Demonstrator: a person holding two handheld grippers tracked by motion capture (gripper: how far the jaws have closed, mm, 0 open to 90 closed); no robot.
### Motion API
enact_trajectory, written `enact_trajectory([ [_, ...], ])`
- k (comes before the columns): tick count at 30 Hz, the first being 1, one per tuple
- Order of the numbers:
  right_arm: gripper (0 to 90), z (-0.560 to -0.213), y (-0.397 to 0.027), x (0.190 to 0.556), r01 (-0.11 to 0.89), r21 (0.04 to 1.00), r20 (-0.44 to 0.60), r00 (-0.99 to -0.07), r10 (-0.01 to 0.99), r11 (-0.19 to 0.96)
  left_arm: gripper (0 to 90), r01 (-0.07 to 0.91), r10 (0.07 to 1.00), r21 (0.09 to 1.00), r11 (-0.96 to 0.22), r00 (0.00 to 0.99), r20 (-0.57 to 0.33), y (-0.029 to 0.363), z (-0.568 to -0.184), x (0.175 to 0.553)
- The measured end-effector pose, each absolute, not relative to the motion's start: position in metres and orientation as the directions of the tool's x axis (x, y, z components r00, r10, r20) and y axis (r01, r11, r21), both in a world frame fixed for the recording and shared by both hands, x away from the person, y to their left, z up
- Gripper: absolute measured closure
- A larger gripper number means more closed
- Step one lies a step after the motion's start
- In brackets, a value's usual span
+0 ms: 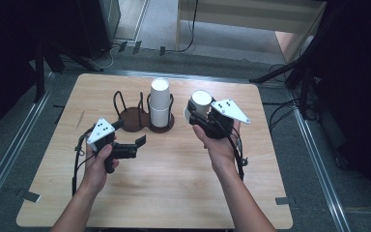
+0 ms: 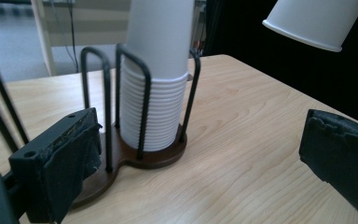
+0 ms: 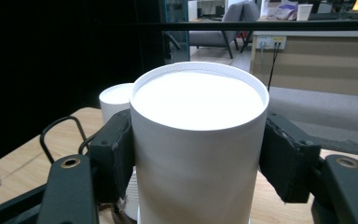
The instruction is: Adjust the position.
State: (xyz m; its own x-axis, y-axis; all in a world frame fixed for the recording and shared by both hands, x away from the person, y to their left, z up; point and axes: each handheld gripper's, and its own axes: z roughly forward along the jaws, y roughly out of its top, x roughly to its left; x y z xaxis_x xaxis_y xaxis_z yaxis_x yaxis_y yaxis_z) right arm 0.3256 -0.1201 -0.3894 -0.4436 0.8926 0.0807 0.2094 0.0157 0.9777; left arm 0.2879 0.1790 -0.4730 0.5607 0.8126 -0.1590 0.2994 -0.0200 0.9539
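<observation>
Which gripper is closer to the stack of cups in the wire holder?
Left. The left gripper sits open just in front of the stack of cups; the right gripper, clamped on a single cup, is off to its side.

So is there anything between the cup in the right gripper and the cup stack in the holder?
Nothing visible. The right gripper is shut on the paper cup, held just right of the cup stack in the wire holder. The left gripper is open, nearer the person, off that line.
</observation>
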Motion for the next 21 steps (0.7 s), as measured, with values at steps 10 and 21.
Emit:
enact_trajectory([
  [10,33.2,-0.387,-0.111,0.318,0.2,0.98,0.101,-0.454,0.885,-0.009,0.0,0.274,0.783,0.961,-0.032,0.604,-0.147,0.166,-0.473,0.295],
  [21,33.3,-0.396,-0.099,0.306,0.206,0.976,0.159,-0.444,0.882,-0.073,0.0,0.244,0.766,0.968,-0.057,0.633,-0.114,0.153,-0.481,0.293],
])
